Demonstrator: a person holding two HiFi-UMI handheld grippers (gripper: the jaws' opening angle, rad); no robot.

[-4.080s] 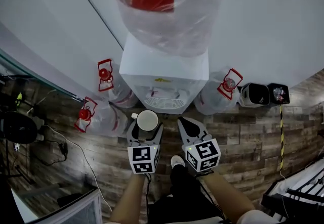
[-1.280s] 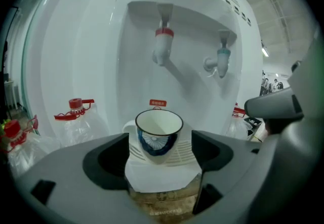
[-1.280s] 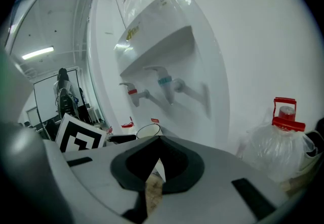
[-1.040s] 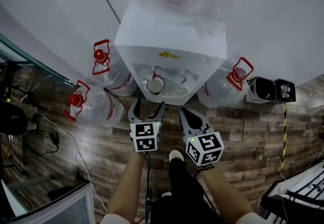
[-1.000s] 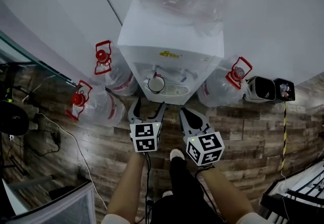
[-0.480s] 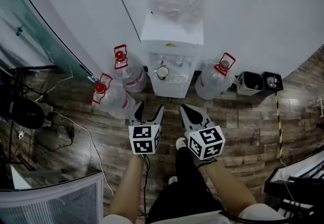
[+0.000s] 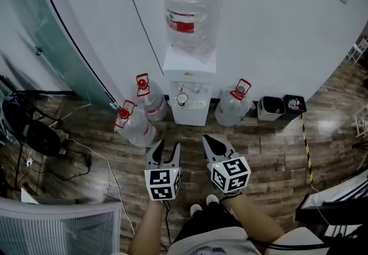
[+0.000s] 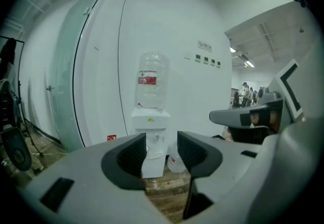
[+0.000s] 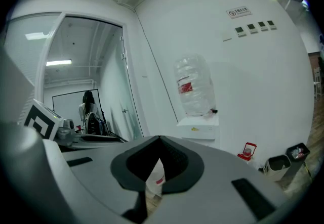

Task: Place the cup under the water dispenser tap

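Note:
A white cup (image 7: 181, 99) stands in the recess of the white water dispenser (image 7: 190, 71), under its taps, with a large clear bottle (image 7: 191, 13) on top. Both grippers hang well back from it over the wooden floor. My left gripper (image 7: 165, 149) is open and its jaws are closing, with nothing between them; in the left gripper view (image 8: 162, 148) the dispenser (image 8: 151, 120) shows far off through the gap. My right gripper (image 7: 211, 142) is shut and empty, its tips meeting (image 9: 159, 140) with the dispenser (image 9: 200, 128) off to the right.
Three spare water bottles with red handles (image 7: 150, 98) (image 7: 134, 126) (image 7: 232, 109) flank the dispenser. Two small bins (image 7: 269, 107) (image 7: 294, 103) stand to its right. A glass partition (image 7: 34, 29), a fan (image 7: 33, 136), floor cables and a chair (image 7: 57, 228) are at the left.
Both grippers have drawn back and risen away from the dispenser, which now looks far smaller. The left jaws have narrowed. The cup, earlier held in the left gripper, stays under the tap.

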